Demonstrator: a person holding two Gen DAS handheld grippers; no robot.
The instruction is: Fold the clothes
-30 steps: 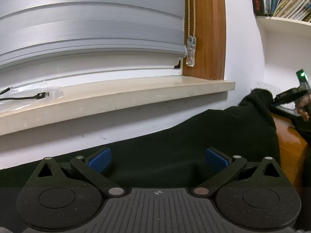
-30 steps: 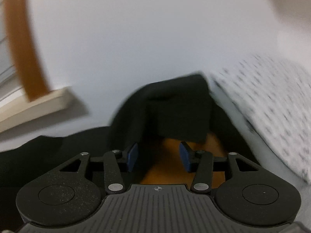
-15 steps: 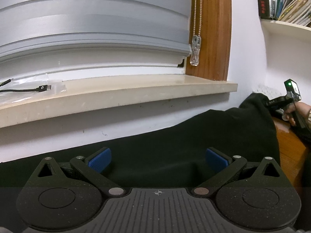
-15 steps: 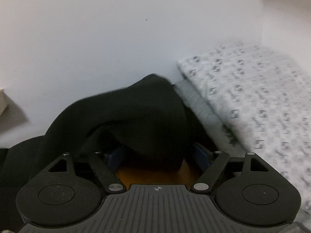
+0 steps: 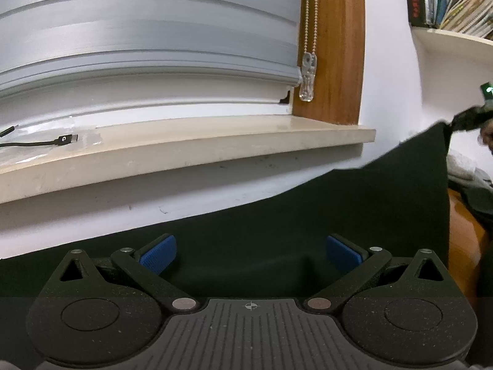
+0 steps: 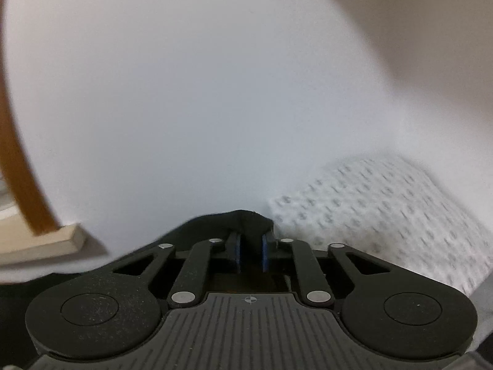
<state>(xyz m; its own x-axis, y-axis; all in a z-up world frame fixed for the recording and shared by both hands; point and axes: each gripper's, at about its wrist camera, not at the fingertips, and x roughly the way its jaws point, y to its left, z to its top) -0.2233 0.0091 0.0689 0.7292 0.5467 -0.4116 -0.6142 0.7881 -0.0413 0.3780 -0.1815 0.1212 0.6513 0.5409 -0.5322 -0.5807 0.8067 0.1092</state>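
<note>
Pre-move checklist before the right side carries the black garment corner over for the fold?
1. Right gripper on black fabric garment: jaws closing, cloth between pads, ok.
2. Corner lifted off the orange wooden surface: ok.
3. Left gripper holding cloth: not ok, jaws wide open over it.
4. White patterned cloth not caught in the grip: ok.
5. Garment lying flat: cannot tell.

Your right gripper (image 6: 250,254) points a little downward. Its jaws are closing, with black cloth (image 6: 246,220) pinched between the blue pads. Your left gripper (image 5: 251,252) also tips down a bit, its jaws spread wide apart and pinching nothing.
</note>
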